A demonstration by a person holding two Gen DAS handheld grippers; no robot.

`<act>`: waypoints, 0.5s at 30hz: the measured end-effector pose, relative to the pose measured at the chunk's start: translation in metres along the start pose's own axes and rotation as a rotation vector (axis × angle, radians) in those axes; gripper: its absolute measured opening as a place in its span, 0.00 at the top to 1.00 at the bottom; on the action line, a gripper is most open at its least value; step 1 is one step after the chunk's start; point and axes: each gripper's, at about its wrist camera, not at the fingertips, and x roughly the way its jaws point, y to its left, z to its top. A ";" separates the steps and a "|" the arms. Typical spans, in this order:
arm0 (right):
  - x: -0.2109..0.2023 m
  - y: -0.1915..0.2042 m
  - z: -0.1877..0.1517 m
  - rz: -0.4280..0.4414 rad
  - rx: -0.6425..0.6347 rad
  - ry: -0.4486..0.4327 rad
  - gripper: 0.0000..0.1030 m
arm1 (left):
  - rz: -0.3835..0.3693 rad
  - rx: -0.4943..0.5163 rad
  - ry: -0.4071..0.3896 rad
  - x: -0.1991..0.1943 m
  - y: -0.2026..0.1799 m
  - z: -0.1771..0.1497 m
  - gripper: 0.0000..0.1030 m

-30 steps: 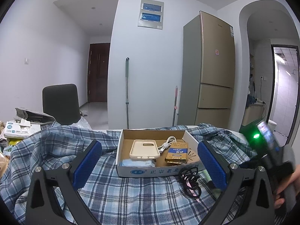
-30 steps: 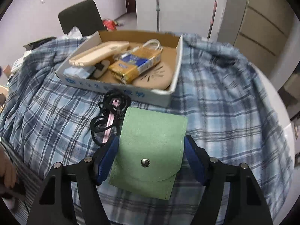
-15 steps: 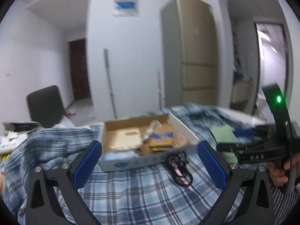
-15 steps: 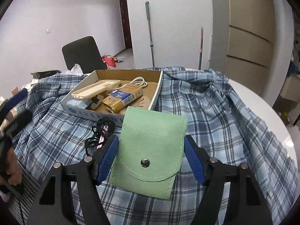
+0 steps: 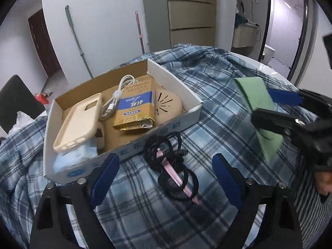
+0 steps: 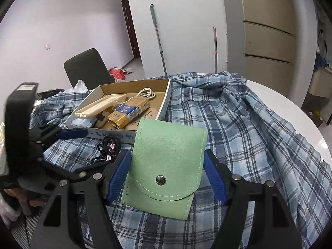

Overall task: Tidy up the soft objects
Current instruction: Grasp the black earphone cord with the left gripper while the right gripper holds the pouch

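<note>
Left of frame we see the box (image 5: pixel 122 112) on the plaid shirt (image 5: pixel 207 78). Our left gripper (image 5: pixel 166 176) hangs with jaws open over black hair ties (image 5: pixel 168 151) at lower center. At right, our right gripper (image 6: pixel 168 174) clamps the green pouch (image 6: pixel 166 166).

A white round desk (image 6: pixel 290 112) shows at its bare right edge. Behind it a dark chair (image 6: pixel 87 68) stands near a brown door (image 6: pixel 129 27). Red litter (image 6: pixel 117 73) lies on the floor by the chair. Two mop handles lean on the white wall: a green-topped one (image 6: pixel 156 35) and a pink one (image 6: pixel 215 47), just beside each other. Right of them stands a tall beige fridge (image 6: pixel 267 27). In the left view an open doorway (image 5: pixel 288 25) shows a white toilet (image 5: pixel 269 51) beyond, with a small cabinet (image 5: pixel 244 35) beside the doorway. A white plastic bag (image 5: pixel 19 120) sits by the chair.
</note>
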 end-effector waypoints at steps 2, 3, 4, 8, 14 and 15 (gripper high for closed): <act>0.000 -0.001 0.000 0.001 0.003 0.002 0.32 | 0.005 -0.001 0.011 0.005 0.002 0.004 0.24; 0.000 -0.001 0.000 0.003 0.004 0.004 0.32 | 0.002 -0.007 0.024 0.009 0.002 0.005 0.25; 0.001 -0.001 0.000 0.004 0.004 0.005 0.32 | -0.004 -0.013 0.033 0.013 0.006 0.006 0.29; 0.000 0.000 -0.001 0.007 0.004 0.005 0.32 | -0.042 -0.045 0.088 0.028 0.009 0.007 0.64; 0.000 0.000 -0.001 0.010 0.007 0.009 0.32 | -0.045 -0.065 0.069 0.021 0.013 0.002 0.85; 0.000 0.000 -0.001 0.011 0.007 0.009 0.32 | -0.050 -0.062 0.051 0.013 0.012 0.000 0.86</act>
